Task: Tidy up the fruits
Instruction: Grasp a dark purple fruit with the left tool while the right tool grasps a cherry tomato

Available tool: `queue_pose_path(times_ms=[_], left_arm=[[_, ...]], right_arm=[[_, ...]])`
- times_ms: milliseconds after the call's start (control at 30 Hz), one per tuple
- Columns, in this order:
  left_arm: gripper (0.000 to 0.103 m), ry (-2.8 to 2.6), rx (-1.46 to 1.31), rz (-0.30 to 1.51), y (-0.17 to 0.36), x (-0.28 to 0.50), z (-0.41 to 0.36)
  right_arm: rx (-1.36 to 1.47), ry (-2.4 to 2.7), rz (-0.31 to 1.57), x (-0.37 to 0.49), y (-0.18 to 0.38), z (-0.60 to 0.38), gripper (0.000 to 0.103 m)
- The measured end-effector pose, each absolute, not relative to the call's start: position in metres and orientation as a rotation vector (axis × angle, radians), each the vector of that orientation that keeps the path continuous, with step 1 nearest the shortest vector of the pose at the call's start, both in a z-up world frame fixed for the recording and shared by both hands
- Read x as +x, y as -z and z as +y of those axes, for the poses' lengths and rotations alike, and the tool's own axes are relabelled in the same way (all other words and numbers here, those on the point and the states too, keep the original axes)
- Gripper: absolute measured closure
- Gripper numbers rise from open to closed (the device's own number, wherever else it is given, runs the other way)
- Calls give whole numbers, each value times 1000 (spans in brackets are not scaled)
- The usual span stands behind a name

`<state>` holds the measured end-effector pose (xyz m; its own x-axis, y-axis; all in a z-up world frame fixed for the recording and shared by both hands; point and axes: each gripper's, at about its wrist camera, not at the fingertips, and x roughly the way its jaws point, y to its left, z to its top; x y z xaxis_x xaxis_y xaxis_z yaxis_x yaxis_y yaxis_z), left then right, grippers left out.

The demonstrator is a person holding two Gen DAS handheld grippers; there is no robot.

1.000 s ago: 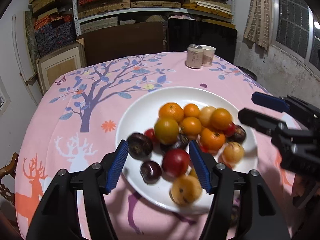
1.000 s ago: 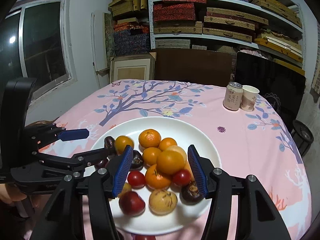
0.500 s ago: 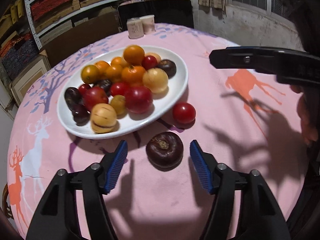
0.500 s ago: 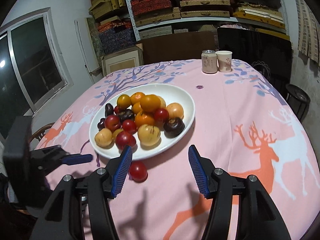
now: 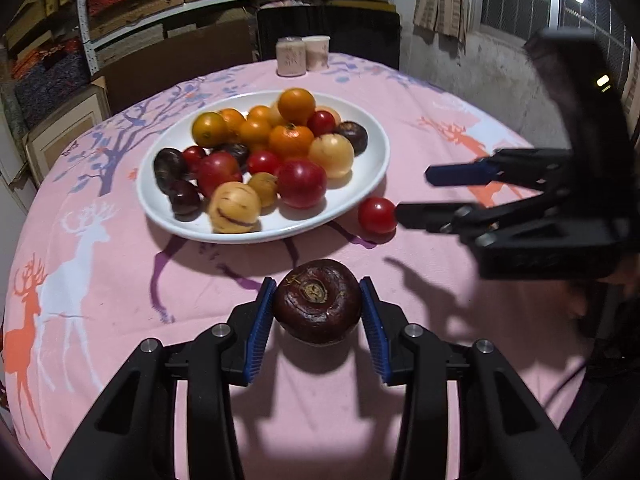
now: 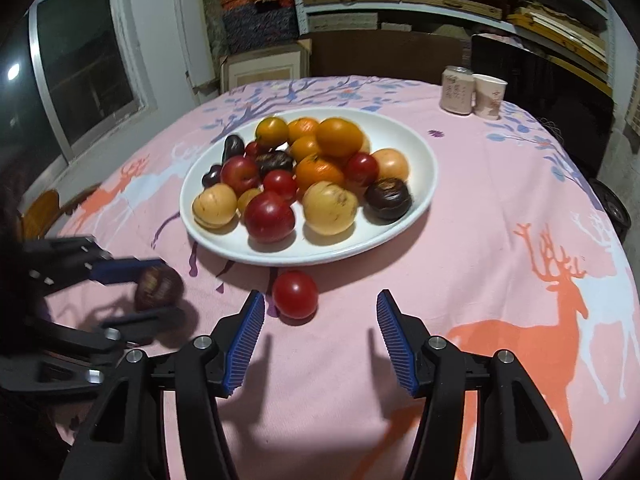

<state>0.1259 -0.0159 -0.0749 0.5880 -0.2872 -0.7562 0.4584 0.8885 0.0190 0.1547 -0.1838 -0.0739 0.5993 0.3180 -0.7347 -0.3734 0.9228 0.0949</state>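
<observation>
A white plate piled with oranges, red tomatoes, yellow and dark purple fruits stands on the pink tablecloth. My left gripper is shut on a dark purple fruit, held just above the cloth in front of the plate; it also shows in the right wrist view. A red tomato lies on the cloth beside the plate's near rim. My right gripper is open, with the tomato just ahead of its left finger.
A drink can and a paper cup stand at the table's far side. Shelves of boxes, a dark chair and a window surround the table. The cloth edge drops off close behind both grippers.
My left gripper moved forward and closed on the dark purple fruit. My right gripper came lower and nearer to the red tomato, still open.
</observation>
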Motion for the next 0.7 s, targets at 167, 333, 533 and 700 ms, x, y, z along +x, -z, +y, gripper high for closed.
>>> queue_pose_path(times_ms=[167,333,533,700], left_arm=[[62,418,192,831,70,119,-1],[62,402,173,837,74,119,8],[62,390,139,811,66,121,16],[62,385,119,779,48,133,18]], right_arm=[[-161,-409,871,167,85,-156,49],[-170,-412,909,172,94,-150,75],[-91,-438,854,153,75,-168,75],[-1,-425,739,153,39,-192,75]])
